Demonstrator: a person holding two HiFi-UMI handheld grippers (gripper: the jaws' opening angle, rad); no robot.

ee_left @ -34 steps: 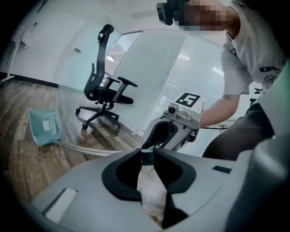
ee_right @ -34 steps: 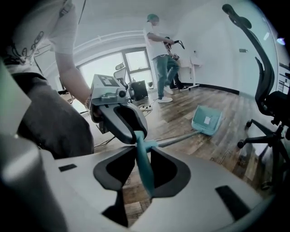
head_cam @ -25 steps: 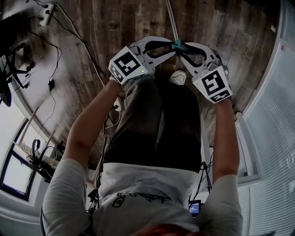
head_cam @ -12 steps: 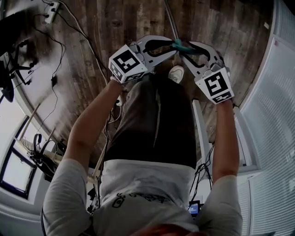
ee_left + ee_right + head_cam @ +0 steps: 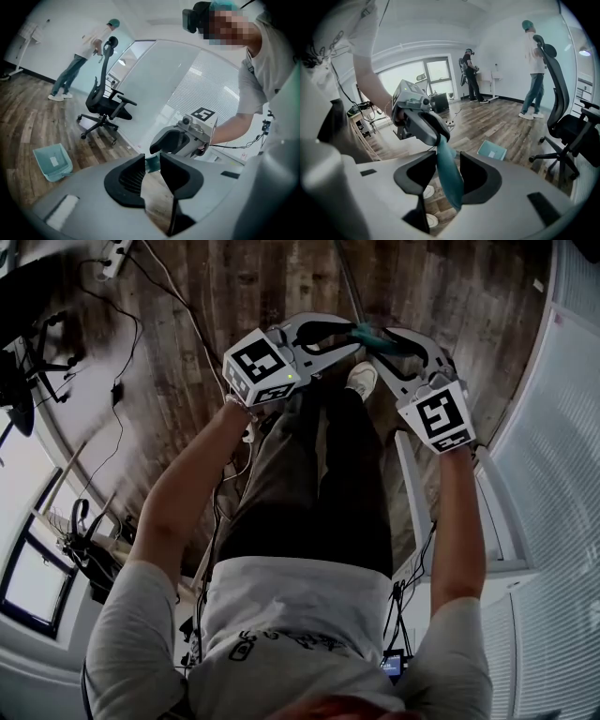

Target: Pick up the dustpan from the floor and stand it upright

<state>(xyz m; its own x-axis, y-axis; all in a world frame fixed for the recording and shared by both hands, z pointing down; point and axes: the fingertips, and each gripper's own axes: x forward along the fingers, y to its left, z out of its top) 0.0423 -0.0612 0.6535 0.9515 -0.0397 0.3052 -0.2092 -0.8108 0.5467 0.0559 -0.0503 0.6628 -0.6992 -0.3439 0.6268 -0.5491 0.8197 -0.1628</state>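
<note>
One grey pole (image 5: 344,273): cut off at top
Teal plastic dustpan (image 5: 44,155): bears white label (image 5: 55,161)
Left gripper (image 5: 152,159), right gripper (image 5: 448,157): just widened, clamping teal handle (image 5: 450,183)

Head view: above left gripper (image 5: 342,338) and right gripper (image 5: 380,348), steeply down, close. Left gripper view: along own jaws, facing right gripper, near. Right gripper view: facing back at left gripper. Shared beyond both: dustpan (image 5: 54,161), chair (image 5: 105,105).

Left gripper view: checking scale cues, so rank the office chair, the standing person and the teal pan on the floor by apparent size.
1. Office chair.
2. Standing person, nearly as big, but farther off.
3. Teal pan, smallest.
</note>
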